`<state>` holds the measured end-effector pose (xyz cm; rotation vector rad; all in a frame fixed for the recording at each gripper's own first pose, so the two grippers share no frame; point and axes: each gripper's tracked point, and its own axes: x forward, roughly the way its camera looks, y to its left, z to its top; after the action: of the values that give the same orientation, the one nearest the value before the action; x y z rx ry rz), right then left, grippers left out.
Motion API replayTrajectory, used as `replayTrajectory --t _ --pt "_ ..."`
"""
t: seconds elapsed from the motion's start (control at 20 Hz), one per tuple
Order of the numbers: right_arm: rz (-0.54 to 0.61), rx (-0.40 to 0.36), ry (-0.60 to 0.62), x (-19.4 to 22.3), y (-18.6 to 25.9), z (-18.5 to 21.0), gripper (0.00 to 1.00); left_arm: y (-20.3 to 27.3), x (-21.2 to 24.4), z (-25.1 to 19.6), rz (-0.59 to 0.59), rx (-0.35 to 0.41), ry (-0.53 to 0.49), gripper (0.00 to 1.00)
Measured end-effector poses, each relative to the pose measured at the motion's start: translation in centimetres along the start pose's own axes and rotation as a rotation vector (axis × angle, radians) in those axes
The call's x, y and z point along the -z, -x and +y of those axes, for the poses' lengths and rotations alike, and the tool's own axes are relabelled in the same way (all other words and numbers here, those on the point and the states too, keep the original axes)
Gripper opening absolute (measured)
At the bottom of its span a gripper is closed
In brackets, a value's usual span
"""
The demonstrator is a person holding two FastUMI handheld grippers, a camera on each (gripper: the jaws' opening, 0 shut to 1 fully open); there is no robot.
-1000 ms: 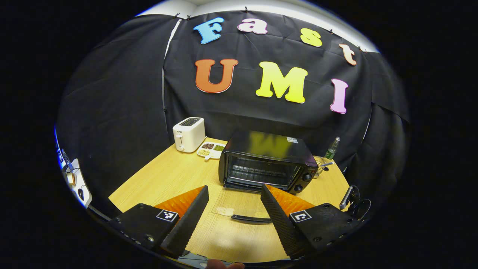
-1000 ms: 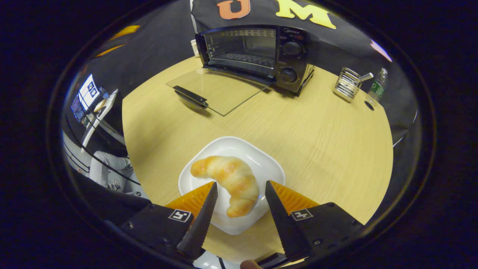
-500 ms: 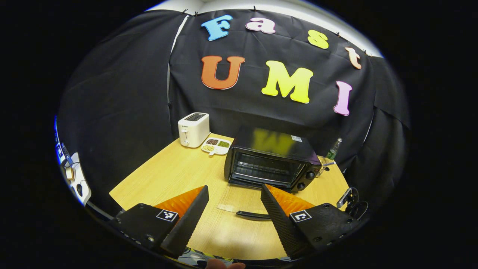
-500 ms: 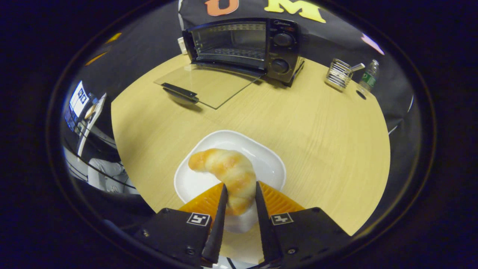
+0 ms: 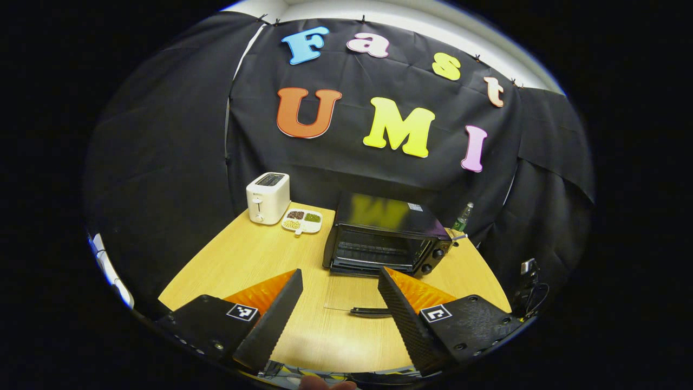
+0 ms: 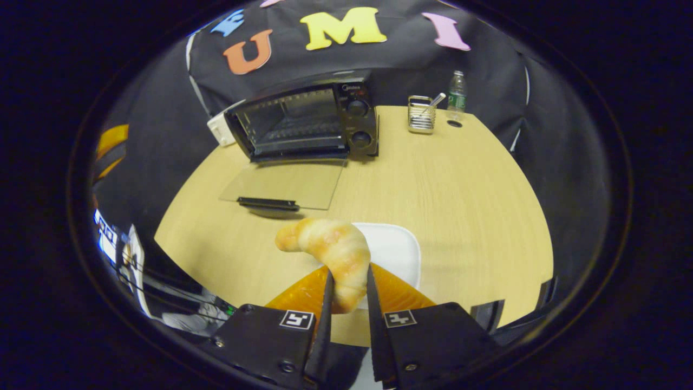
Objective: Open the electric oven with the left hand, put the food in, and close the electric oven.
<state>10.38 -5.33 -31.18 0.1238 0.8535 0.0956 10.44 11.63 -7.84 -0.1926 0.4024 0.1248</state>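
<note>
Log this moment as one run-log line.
oven: door open flat on table | right gripper: shut on croissant, above white plate | left gripper: open, empty, facing oven | next: likely load croissant

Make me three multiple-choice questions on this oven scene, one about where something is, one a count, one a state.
1. Where is the croissant?
A. between the right gripper fingers
B. inside the oven
C. on the toaster

2. How many knobs show on the oven front?
A. one
B. two
C. four

3. How does the oven door stand?
A. shut
B. folded down flat
C. half raised

Answers: 1 A, both fingers press its lower end, above the white plate. 2 B, two knobs sit stacked at the right. 3 B, the glass lies on the table, handle forward.
</note>
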Motion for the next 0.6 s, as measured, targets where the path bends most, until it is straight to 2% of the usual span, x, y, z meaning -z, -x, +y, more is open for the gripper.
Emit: replayTrajectory --t 0.25,0.6 --pt "-0.155 0.022 -0.098 -6.3 -2.7 5.5 0.32 2.1 0.2 3.8 0.014 -0.024 -0.021 0.93" --pt "-0.241 0.078 -0.161 -14.2 -12.6 9.7 0.35 5.0 1.3 9.7 0.064 -0.141 -0.002 0.93"
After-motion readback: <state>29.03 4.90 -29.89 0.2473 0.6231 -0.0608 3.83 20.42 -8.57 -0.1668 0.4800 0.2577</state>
